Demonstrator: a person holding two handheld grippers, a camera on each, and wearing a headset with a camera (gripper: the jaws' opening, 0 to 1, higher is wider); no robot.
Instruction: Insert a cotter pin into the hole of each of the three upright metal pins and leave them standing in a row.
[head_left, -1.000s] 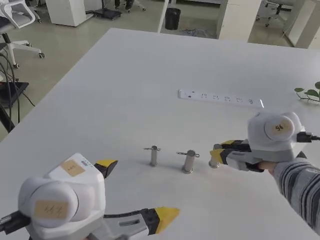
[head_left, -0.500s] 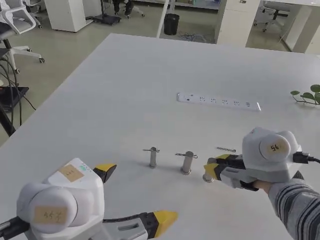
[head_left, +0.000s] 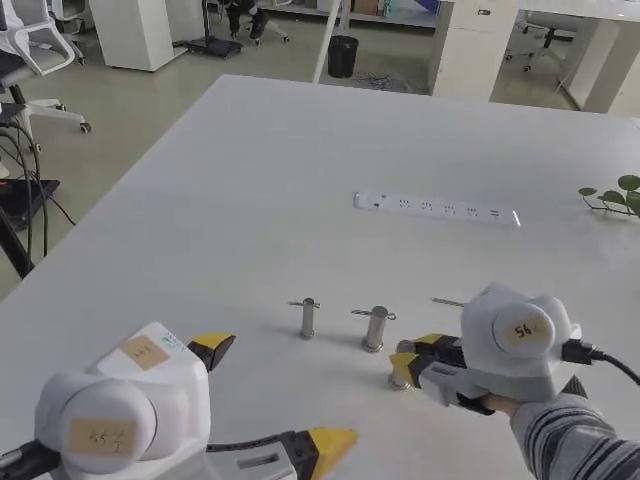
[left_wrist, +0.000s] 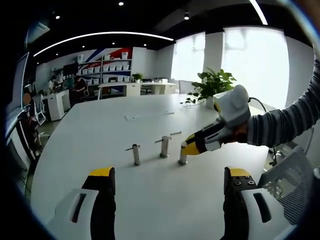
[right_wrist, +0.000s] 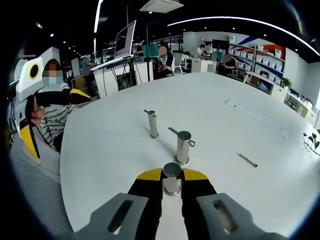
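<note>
right gripper (head_left: 400, 368) is clamped on the third pin (head_left: 403, 352), jaws either side of the shank just under the head, clear in the right gripper view (right_wrist: 172, 178). left gripper (head_left: 270, 395) hangs at 7 o'clock of the row with jaws spread wide and nothing between them.

middle pin (head_left: 375, 328) and left pin (head_left: 309, 317) stand upright on the table (head_left: 250, 180), each with a cotter pin already through its hole. the third pin has no cotter pin in it. it sits at about 5 o'clock of the middle pin, off the row line. loose cotter pin (head_left: 448, 301) lies flat at 1 o'clock of the right gripper, near it but apart. power strip (head_left: 435, 208) is well behind at 12 o'clock.

handling, judged: the pin is solid metal, stiff, smooth and round, so it can twist or slip in the jaws and tips easily on its small base. hold low on the shank and keep the hole clear. the cotter pin is thin, light wire that looks bendable; take it by the loop end.

versus a second ago: the third pin was in line with the other two and is now pulled toward the person. the loose cotter pin, hidden then by the gripper, is now exposed. lifted or slid, cannot tell.
</note>
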